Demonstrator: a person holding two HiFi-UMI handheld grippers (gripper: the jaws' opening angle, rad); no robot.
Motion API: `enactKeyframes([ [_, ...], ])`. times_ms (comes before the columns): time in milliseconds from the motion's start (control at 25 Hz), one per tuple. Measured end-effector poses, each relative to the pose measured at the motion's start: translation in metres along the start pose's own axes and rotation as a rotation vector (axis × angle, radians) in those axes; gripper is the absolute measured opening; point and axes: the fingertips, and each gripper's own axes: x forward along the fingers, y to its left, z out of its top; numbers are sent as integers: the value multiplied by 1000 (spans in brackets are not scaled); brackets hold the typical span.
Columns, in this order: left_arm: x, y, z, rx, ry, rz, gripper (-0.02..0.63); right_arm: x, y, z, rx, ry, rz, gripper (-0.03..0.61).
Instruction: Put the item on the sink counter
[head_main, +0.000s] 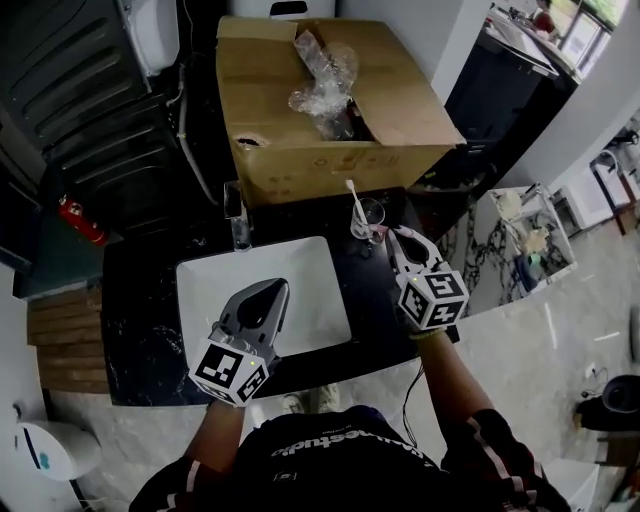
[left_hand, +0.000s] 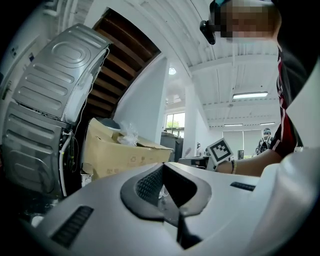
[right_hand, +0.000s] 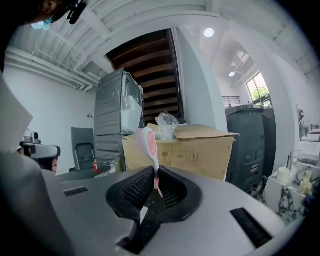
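A pink-and-white toothbrush rises head-up from between the jaws of my right gripper, which is shut on its handle. In the head view the toothbrush stands at a clear glass on the black sink counter, with the right gripper just right of the glass. Whether the handle's tip is inside the glass I cannot tell. My left gripper hovers over the white basin, jaws together and empty.
A large open cardboard box with crumpled plastic wrap stands behind the counter. A faucet sits at the basin's far edge. A red fire extinguisher lies at the left.
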Motion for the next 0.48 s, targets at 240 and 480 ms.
enactKeyframes([
  [240, 10, -10, -15, -26, 37, -20, 12, 45, -14, -22, -42, 58, -15, 60],
  [480, 10, -4, -30, -77, 71, -11, 12, 72, -16, -49, -102, 128, -6, 60],
])
